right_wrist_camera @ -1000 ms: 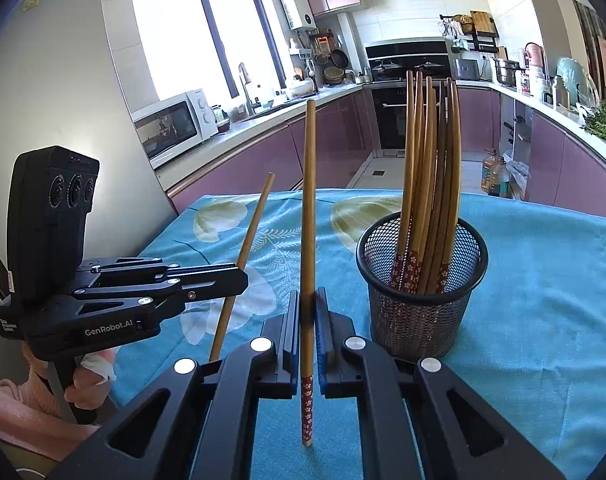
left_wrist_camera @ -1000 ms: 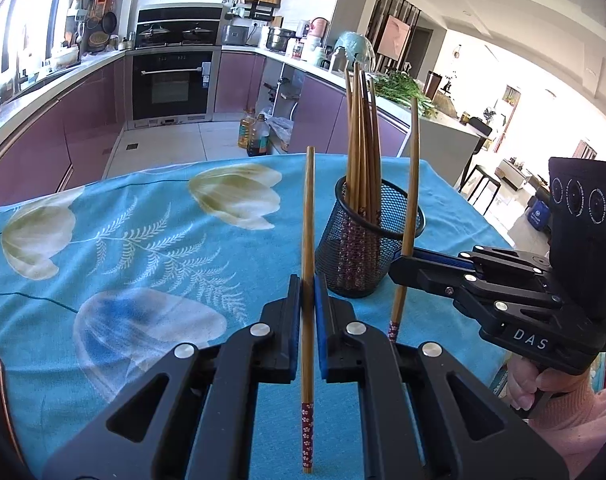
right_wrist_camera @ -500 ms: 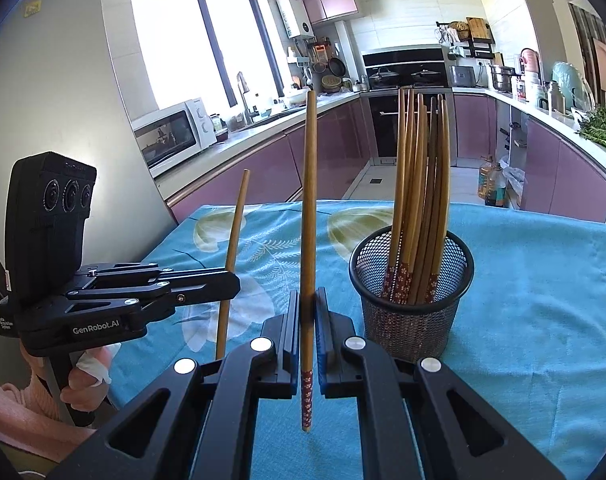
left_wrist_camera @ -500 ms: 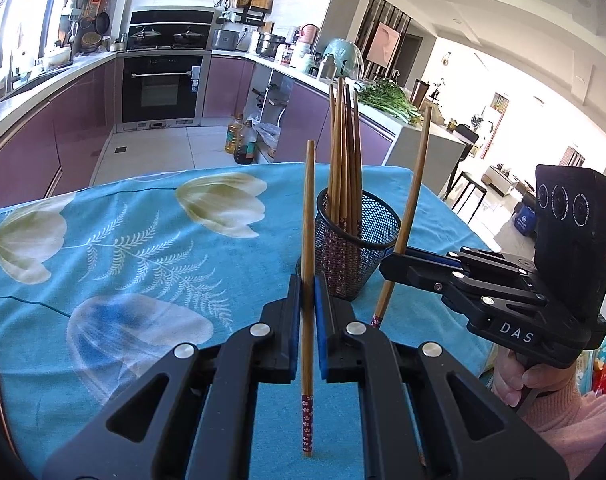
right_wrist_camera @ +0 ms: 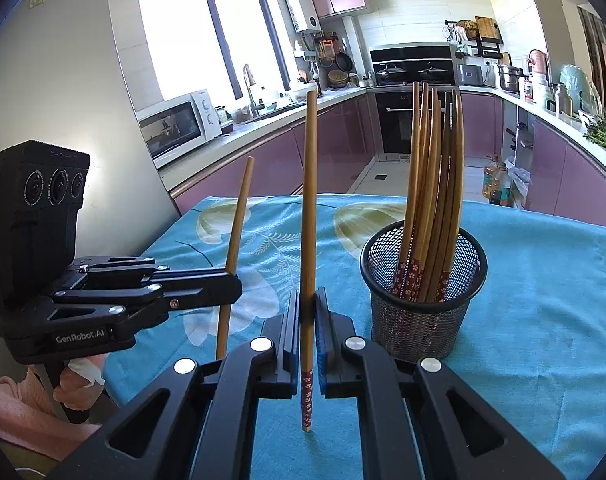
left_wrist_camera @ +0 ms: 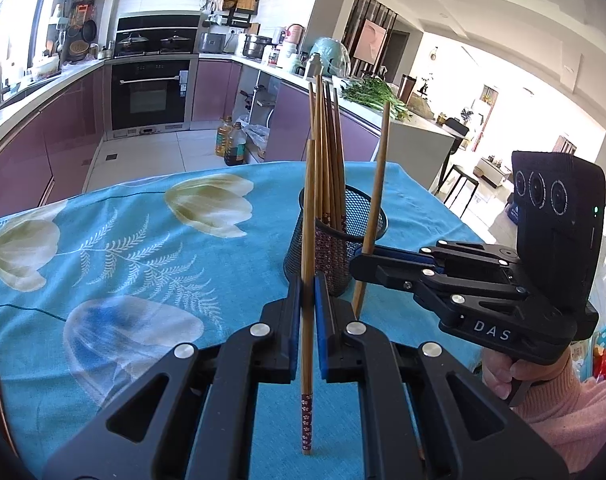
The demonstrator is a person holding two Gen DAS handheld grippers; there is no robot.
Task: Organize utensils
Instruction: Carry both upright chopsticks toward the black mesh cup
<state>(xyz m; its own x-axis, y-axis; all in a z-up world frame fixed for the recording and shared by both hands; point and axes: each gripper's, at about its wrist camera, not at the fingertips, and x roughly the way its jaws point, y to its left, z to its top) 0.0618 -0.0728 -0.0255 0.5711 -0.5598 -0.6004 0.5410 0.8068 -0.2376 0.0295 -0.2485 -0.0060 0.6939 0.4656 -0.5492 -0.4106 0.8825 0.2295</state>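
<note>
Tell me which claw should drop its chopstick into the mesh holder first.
Probably right. The right claw grips its chopstick upright right beside the mesh holder; the left claw stands farther off.

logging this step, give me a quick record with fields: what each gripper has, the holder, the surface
left gripper: shut on one chopstick, held upright, patterned end down
right gripper: shut on another chopstick, also upright
holder: black mesh cup standing on the table, several chopsticks in it, patterned ends down
surface: blue floral tablecloth
held chopsticks: both outside the cup, not yet dropped in
</note>
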